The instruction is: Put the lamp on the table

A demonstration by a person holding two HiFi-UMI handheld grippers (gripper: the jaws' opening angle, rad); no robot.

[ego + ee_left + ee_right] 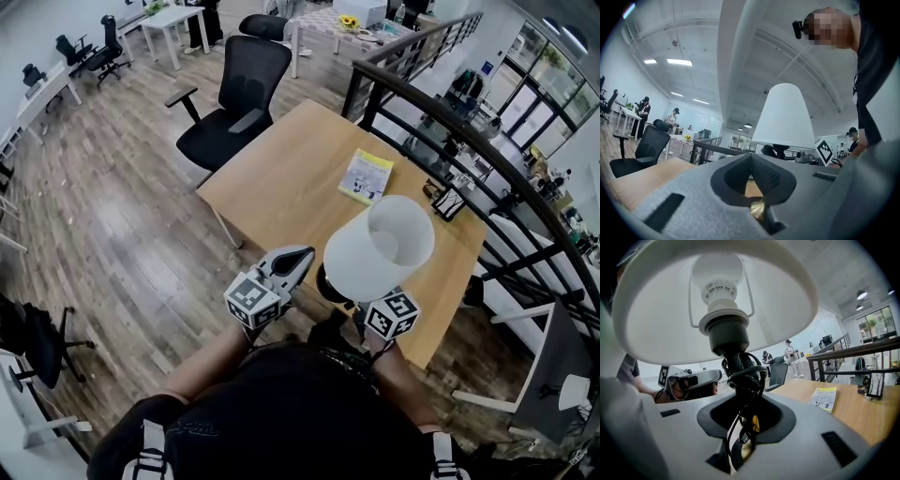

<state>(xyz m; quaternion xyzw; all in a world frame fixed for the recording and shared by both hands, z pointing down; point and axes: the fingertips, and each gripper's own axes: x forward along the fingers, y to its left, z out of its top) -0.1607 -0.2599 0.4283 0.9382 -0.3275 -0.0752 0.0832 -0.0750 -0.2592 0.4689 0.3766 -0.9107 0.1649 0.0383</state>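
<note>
White lamp [723,329] stands, stem clamped in right claw [745,414]; left claw [751,158] closed, empty.

A wooden table [281,187] is standing on a brown wood floor [122,234]. A yellow and white booklet [366,175] is lying flat on the table, toward its far right side. A small frame [449,202] is standing up at the table's right edge, near the booklet but apart from it. A black chair [230,103] is standing on the floor just beside the table's far left side. A white desk [173,19] is standing far off on the floor.
</note>
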